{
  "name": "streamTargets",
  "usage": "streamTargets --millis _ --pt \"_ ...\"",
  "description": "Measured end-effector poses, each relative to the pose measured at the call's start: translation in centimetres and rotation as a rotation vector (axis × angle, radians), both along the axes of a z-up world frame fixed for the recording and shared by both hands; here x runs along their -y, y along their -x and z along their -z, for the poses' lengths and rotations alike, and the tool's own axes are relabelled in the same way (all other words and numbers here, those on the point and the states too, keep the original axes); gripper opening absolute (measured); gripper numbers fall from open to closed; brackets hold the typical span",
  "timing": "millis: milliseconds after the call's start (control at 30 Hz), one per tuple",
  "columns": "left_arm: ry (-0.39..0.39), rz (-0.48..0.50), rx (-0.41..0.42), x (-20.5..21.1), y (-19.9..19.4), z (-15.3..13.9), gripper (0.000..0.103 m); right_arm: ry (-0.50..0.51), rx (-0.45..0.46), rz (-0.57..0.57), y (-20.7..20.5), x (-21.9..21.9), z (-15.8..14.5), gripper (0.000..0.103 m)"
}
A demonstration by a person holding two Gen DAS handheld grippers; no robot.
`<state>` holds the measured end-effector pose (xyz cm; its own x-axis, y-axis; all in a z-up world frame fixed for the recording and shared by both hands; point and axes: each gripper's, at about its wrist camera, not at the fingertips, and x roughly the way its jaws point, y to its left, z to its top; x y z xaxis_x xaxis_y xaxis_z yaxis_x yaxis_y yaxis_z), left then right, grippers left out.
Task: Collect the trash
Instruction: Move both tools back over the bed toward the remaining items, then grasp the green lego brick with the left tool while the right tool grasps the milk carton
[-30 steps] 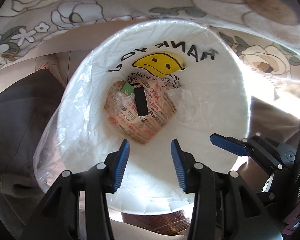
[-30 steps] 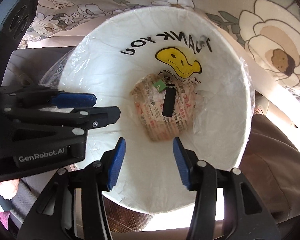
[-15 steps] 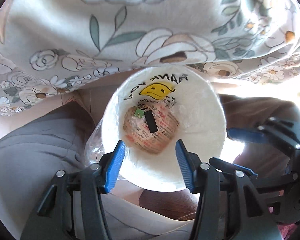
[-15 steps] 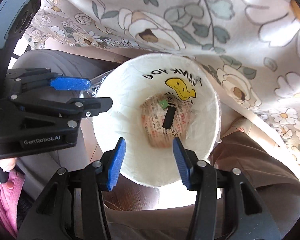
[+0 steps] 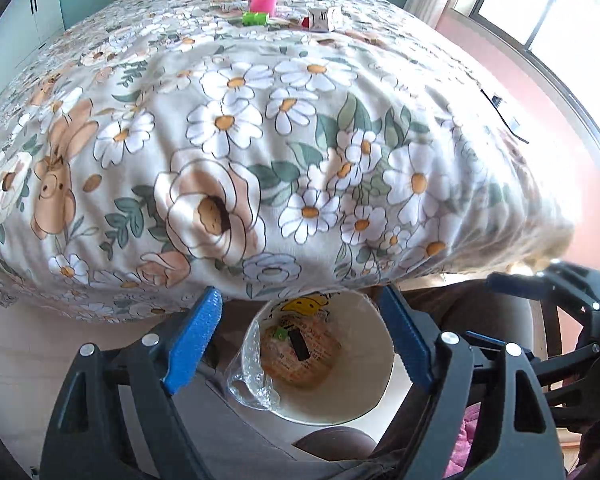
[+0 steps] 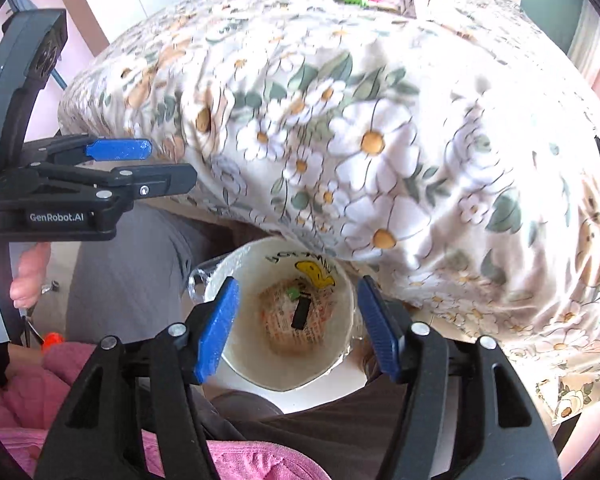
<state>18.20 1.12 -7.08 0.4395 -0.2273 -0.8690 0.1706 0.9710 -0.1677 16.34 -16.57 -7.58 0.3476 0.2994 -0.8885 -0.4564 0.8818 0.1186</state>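
Lined bin (image 5: 374,364) sits below both empty grippers.

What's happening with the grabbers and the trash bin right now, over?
Left gripper open, empty. Right gripper open, empty. Trash bin below, wrapper inside. More trash far up the bed.

**Bin at the foot of the bed**

The bin (image 5: 364,396) stands on the floor just before the bed (image 5: 260,140), partly under the bedspread's edge. A wrapper (image 5: 300,354) lies in its bottom, a small bar (image 5: 299,343) on top. Small items (image 5: 260,10) sit far back on the bed.
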Motion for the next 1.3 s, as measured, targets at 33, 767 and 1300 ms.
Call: streamTargets --millis 33,767,1300 --pt "0.003 -0.006 0.016 -0.1 -0.5 -1.0 0.087 -0.017 0.028 0.013 -0.3 0.2 -1.3 0.069" --pt "-0.080 -0.120 0.197 -1.1 -19.0 -8.4 0.089 -0.108 0.282 0.245 -20.6 2.7 -14.0 0.075" --pt "-0.099 -0.078 0.175 -0.6 -33.1 -2.6 0.089 -0.118 0.151 0.395 -38.6 -0.6 -7.6 0.075"
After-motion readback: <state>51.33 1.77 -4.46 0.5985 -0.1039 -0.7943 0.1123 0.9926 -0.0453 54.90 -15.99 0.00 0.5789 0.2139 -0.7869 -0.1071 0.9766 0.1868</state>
